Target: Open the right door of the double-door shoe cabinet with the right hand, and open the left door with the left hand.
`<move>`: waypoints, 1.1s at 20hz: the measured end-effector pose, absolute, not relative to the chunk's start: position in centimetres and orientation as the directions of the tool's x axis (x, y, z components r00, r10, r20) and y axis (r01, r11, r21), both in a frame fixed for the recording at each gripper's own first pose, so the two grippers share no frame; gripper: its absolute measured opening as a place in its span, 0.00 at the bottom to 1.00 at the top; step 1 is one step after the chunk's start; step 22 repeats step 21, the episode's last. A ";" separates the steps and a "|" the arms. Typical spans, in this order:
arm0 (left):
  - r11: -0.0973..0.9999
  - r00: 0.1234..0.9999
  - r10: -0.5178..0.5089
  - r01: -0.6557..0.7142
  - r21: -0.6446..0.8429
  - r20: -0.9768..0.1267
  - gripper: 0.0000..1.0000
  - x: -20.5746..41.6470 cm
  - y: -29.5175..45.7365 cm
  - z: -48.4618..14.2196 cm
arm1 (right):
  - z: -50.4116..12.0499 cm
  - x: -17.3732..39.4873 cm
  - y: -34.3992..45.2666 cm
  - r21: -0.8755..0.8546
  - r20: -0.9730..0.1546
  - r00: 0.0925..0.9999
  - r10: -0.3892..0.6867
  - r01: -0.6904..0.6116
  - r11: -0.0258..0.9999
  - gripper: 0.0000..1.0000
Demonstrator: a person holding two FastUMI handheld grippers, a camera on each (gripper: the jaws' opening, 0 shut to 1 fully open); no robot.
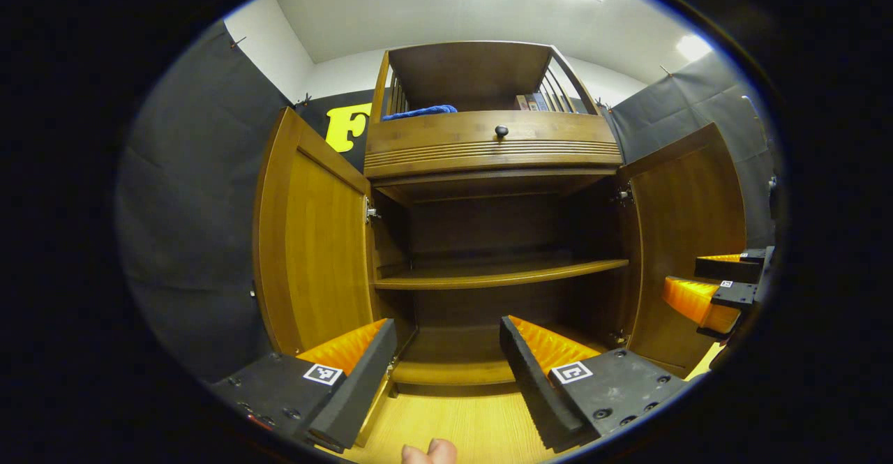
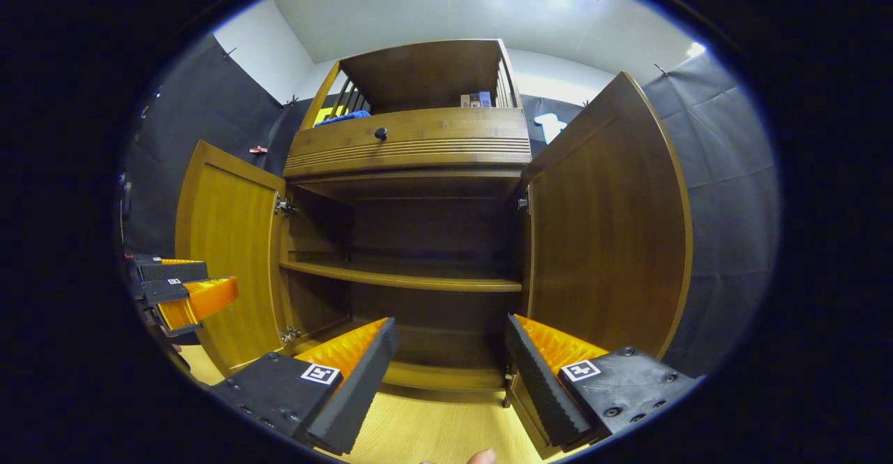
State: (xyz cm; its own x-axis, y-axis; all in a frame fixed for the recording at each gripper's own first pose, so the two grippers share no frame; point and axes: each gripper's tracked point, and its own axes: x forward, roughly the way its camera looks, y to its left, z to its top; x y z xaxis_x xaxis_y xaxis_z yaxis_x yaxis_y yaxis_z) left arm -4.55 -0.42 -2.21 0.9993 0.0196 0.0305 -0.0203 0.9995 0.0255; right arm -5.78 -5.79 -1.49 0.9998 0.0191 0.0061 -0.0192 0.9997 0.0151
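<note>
Left gripper view, nearest: fingertips of the person's hand [image 1: 428,453] at the bottom edge, above pale wood-grain flooring [image 1: 453,422]. The left gripper [image 1: 446,349] has its two fingers spread well apart with nothing between them; it hangs just in front of the cabinet's open mouth. Right gripper view: the right gripper [image 2: 450,352] is likewise spread wide and empty, facing the same opening.

Each gripper also appears in the other's view, at the side edge, fingers parted and holding nothing: the right one against the right door, the left one against the left door. Contact with the doors cannot be judged.

Beyond them stands the brown wooden double-door shoe cabinet [image 1: 488,164]. Its left door [image 1: 314,241] is swung outward, inner panel facing the camera. Its right door [image 2: 607,227] is also swung open. Inside, one wooden shelf [image 1: 499,273] spans the dark interior.

Above the doors is a drawer front with a small dark round knob [image 1: 501,130]. On the railed top compartment lies a blue cloth [image 1: 421,111]; some small boxes [image 1: 530,102] sit at its right. Behind is the black cloth wall [image 1: 188,192].
</note>
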 end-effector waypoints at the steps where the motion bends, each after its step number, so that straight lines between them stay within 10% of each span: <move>1: 1.000 0.999 0.017 -0.018 0.024 0.031 0.94 -4.5 -0.5 -2.3 | -1.5 -5.9 -5.8 0.015 0.008 1.000 0.018 -0.018 1.000 0.95; 22: 1.000 1.000 0.010 -0.011 0.027 0.022 0.94 -4.4 -0.5 -2.5 | -1.4 -5.9 -5.3 0.013 0.011 1.000 0.027 -0.027 1.000 0.95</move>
